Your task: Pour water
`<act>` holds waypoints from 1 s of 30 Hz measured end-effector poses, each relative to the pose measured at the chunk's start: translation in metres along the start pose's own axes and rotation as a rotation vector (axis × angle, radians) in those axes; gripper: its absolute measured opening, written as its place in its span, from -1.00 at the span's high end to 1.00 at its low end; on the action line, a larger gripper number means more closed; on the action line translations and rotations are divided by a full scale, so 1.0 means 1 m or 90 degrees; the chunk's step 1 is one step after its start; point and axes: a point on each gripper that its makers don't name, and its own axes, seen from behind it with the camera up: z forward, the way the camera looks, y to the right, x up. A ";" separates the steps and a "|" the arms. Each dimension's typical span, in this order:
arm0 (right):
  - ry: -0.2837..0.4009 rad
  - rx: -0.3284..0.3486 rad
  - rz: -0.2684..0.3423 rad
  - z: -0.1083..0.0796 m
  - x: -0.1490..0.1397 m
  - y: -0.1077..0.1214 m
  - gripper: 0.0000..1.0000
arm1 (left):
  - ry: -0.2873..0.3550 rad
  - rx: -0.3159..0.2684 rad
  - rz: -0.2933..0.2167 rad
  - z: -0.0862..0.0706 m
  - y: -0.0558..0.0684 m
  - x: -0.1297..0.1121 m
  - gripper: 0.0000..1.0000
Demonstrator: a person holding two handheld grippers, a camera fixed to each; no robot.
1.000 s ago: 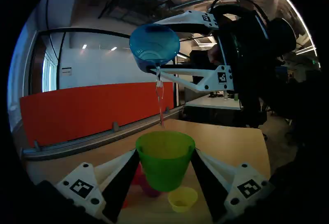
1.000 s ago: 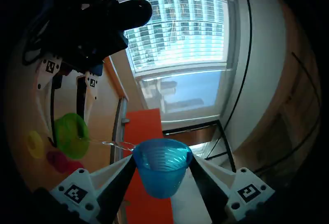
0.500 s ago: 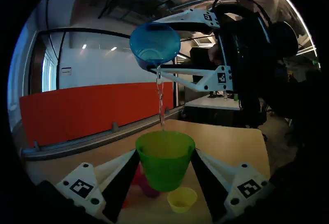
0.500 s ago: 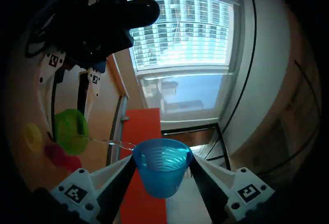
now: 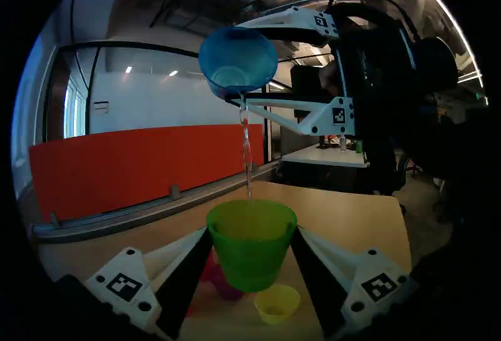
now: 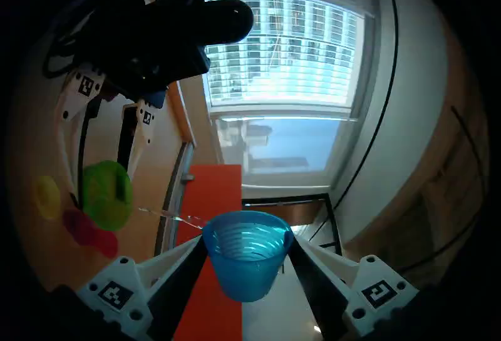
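In the left gripper view my left gripper (image 5: pixel 250 250) is shut on an upright green cup (image 5: pixel 252 241) held above the wooden table (image 5: pixel 351 216). Higher up, my right gripper (image 5: pixel 275 62) holds a blue cup (image 5: pixel 238 59) tipped over, and a thin stream of water (image 5: pixel 246 153) runs from its rim into the green cup. The right gripper view shows my right gripper (image 6: pixel 248 259) shut on the blue cup (image 6: pixel 247 259), water (image 6: pixel 169 216) leaving its left rim toward the green cup (image 6: pixel 106 194), held by my left gripper (image 6: pixel 106 153).
A yellow cup (image 5: pixel 277 303) and a pink cup (image 5: pixel 222 281) stand on the table below the green cup. An orange partition (image 5: pixel 144 166) with a metal rail lines the table's far edge. A person in dark clothing (image 5: pixel 401 91) holds the right gripper. Bright windows (image 6: pixel 282 78) lie beyond.
The blue cup has risen slightly and tilted further. The stream of water keeps falling into the green cup, which has stayed where it was.
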 end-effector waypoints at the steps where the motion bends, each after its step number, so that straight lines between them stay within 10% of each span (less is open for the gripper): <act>1: 0.000 -0.001 -0.003 0.000 0.000 0.000 -0.82 | 0.000 0.000 0.000 0.000 0.000 0.000 -0.70; 30: 0.009 -0.004 -0.086 0.005 0.017 0.004 -0.82 | 0.004 0.003 -0.002 0.001 -0.004 0.001 -0.70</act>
